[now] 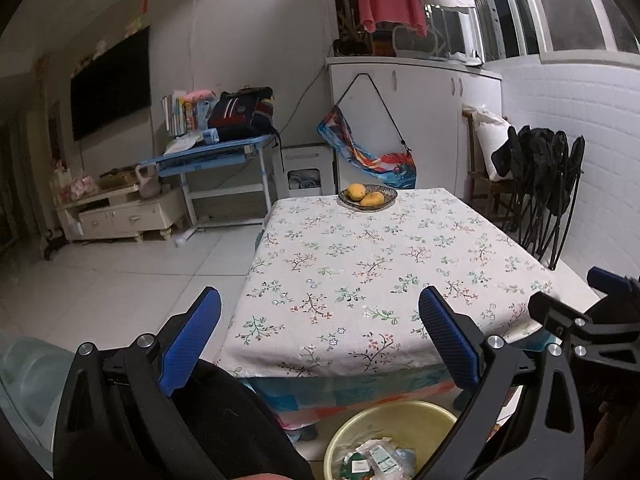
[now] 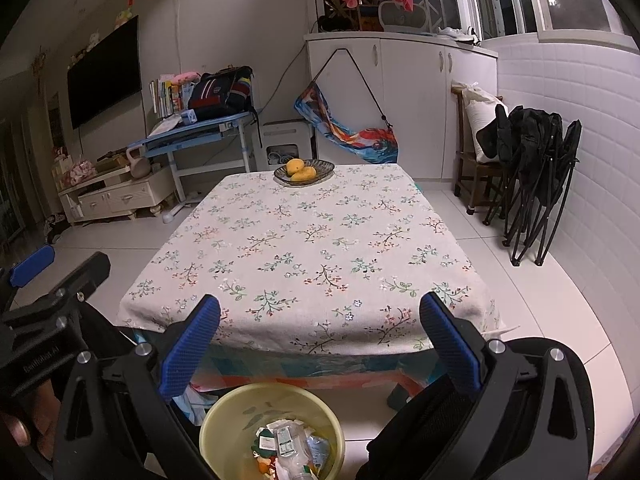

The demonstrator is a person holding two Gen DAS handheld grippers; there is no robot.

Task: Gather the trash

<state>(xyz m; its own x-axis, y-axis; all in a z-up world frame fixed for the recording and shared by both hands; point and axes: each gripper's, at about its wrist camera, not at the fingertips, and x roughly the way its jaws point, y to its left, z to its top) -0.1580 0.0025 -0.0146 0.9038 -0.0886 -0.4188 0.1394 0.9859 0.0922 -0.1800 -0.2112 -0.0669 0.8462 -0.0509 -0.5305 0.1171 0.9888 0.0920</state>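
A yellow plastic bin (image 2: 224, 420) stands on the floor in front of the table and holds several wrappers and a clear bottle (image 2: 288, 446); it also shows in the left wrist view (image 1: 400, 416). My left gripper (image 1: 320, 340) is open and empty, held above the table's near edge. My right gripper (image 2: 320, 340) is open and empty, above the bin and the near edge. The right gripper shows at the right of the left wrist view (image 1: 592, 320). The left gripper shows at the left of the right wrist view (image 2: 48, 288).
The table (image 2: 304, 240) has a floral cloth. A dish with two mangoes (image 2: 304, 170) sits at its far edge. Folded black chairs (image 2: 536, 184) lean on the right wall. A blue desk (image 2: 192, 132) and white cabinets stand behind.
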